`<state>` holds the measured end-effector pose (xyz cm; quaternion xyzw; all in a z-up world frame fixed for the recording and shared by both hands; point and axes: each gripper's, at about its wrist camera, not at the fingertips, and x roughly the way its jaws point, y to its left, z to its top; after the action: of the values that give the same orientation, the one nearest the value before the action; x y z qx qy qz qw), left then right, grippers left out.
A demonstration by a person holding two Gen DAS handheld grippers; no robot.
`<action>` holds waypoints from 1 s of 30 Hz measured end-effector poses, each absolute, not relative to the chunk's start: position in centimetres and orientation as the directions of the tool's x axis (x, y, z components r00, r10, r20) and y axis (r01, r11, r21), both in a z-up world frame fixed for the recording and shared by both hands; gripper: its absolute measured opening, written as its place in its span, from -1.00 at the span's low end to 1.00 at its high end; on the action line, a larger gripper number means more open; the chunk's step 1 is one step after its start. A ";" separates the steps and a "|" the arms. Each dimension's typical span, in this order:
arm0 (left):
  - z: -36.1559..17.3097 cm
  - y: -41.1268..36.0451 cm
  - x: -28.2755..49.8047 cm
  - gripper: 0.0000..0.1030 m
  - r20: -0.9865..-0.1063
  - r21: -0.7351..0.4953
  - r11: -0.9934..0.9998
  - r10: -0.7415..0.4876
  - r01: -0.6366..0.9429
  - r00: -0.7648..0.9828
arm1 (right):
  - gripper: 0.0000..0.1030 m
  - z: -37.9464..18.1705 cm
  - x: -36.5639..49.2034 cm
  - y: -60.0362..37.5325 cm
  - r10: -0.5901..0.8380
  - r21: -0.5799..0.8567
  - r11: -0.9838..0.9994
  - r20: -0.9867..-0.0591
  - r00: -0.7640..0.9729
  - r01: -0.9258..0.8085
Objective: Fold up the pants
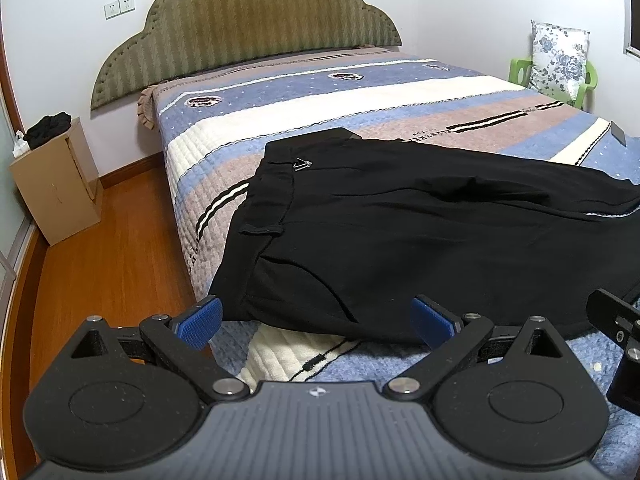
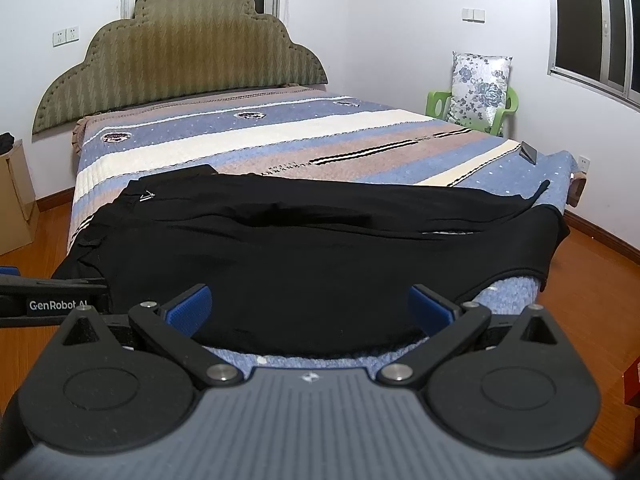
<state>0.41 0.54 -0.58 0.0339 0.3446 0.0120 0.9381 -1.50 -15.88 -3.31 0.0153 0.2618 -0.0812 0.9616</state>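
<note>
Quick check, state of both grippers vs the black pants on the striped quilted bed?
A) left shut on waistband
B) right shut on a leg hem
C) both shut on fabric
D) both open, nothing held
D: the left gripper and right gripper both have their blue pads spread wide, with the black pants lying loose on the striped quilted bed.

The left gripper (image 1: 316, 322) had a grey ribbed central housing bearing a small white emblem, flanked by two black rounded plates with circular recesses. Black linkage arms pivoted on silver screws and carried fingers (image 1: 200, 322) faced with blue textured pads. Triangular cut-outs marked the outer brackets. The right gripper (image 2: 310, 310) was of identical build, with matching blue-padded fingers (image 2: 190, 310). White "GenRobot AI" lettering appeared on a black side panel of the left unit.
</note>
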 end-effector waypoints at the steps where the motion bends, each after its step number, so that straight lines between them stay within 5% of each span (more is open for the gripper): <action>1: -0.6 0.5 0.4 0.96 -0.645 0.073 0.997 0.047 0.000 0.763 | 1.00 -3.3 -1.5 -15.9 -0.149 -0.014 0.986 -0.506 0.849 0.165; 30: -0.7 0.6 0.1 0.96 -0.653 0.099 0.995 0.084 -0.026 0.753 | 1.00 -4.0 -1.7 -15.8 -0.139 -0.019 0.988 -0.534 0.834 0.153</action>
<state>0.13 0.64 -0.66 0.0418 0.3505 0.0294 0.9352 -1.67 -15.76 -4.03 0.0123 0.2776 -0.0761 0.9576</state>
